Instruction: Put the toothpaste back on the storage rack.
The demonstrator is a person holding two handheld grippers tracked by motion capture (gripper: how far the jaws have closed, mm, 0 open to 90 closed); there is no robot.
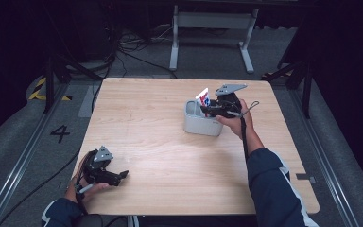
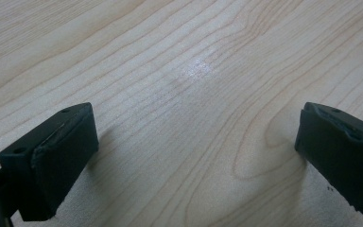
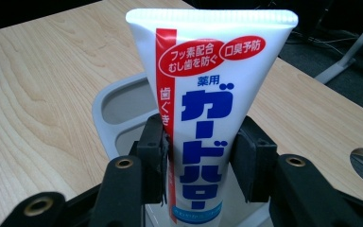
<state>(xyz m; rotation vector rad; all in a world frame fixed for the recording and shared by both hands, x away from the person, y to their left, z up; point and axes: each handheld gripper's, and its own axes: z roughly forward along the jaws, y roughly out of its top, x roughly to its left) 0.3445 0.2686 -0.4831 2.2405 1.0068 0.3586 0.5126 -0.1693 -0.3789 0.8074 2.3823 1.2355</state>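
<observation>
Standing upright between the right gripper's point(image 3: 201, 156) jaws is a tube point(image 3: 207, 109) of toothpaste, white with a red stripe down one side and blue lettering down its face. The jaws are clamped on it, one pad pressed to each edge of the tube, low on its body, so that its broad flat crimped end rises well above them and its lower end dips below them, out of sight behind the gripper's frame. In the high view the right gripper point(image 1: 209, 109) hangs over a grey holder point(image 1: 201, 124) that sits on the tabletop point(image 1: 170, 156), right of centre and toward the far side. The tube point(image 1: 203, 98) pokes up from the holder's top, tilted a little, with the jaws around it from the right. From the right gripper view the holder point(image 3: 123, 111) shows a rounded rim and compartments behind and below the tube; which compartment the tube's lower end stands in I cannot tell.

The left gripper point(image 1: 118, 177) lies low at the near left corner of the tabletop, well apart from the holder and the tube. Its jaws stand wide apart with nothing between them, just bare wood grain point(image 2: 194, 94) under them in the left gripper view, the pads close above the surface.
</observation>
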